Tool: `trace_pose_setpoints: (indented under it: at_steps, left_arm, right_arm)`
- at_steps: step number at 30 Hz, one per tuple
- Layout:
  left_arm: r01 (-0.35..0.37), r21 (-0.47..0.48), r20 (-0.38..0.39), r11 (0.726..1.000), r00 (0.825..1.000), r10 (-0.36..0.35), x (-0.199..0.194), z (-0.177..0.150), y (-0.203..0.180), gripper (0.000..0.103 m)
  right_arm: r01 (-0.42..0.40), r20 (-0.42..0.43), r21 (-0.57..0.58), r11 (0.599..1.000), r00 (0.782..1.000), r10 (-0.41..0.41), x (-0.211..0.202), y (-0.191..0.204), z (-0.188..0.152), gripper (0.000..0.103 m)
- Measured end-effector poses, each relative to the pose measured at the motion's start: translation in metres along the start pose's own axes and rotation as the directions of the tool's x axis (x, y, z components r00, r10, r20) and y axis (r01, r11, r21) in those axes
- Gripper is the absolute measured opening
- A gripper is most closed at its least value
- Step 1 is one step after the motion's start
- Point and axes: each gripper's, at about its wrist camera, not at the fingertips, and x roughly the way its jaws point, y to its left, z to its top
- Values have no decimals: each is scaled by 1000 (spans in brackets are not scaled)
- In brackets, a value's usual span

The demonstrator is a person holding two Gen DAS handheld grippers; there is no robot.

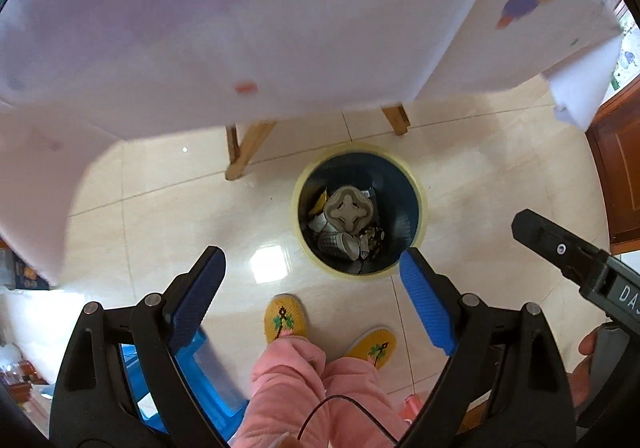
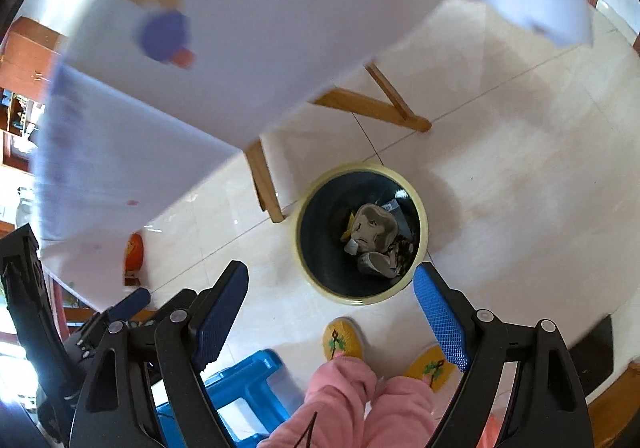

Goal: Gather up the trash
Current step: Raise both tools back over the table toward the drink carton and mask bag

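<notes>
1. Glossy cream floor tiles (image 1: pixel 168 215) carry the scene; the waste bin (image 1: pixel 412 207) stands on them beside the wooden table leg (image 1: pixel 244 147), just ahead of the person's yellow slippers (image 1: pixel 286 318).

2. Collected trash sits at the bottom of the bin: a moulded pulp cup carrier (image 1: pixel 348 209) on top, with a crushed paper cup (image 1: pixel 348 246), a yellow wrapper scrap (image 2: pixel 347 232) and dark crumpled bits around it.

3. Handling judgement: these items look light, soft and easily crushed. Rims and folded edges appear the best holds; a gentle pinch should do, and nothing seems fragile or slippery.

4. The bin has a dark blue inside and a pale yellow rim, and is roughly a quarter full.

5. Left gripper (image 1: pixel 312 288): jaws spread wide, nothing between them, above the floor near the bin's edge.

6. Right gripper (image 2: pixel 332 308): likewise wide apart and empty, pointed down at the bin.

7. A white tablecloth (image 1: pixel 240 27) hangs overhead; whether trash remains on the table cannot be told. A blue plastic stool (image 2: pixel 248 388) stands beside the person's pink trouser legs (image 1: pixel 304 388).
</notes>
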Motion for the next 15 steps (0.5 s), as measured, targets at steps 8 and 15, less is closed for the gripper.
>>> trace_pose_setpoints:
  at_steps: [8, 15]
  left_arm:
    - [1, -5, 60, 1000, 998, -1, -107, 25, -7, 87]
    - [-42, 15, 172, 999, 984, 38, -201, 51, -16, 87]
  right_arm:
    - [172, 91, -180, 968, 983, -158, -93, 46, 10, 86]
    - [136, 193, -237, 962, 977, -91, -195, 80, 28, 92]
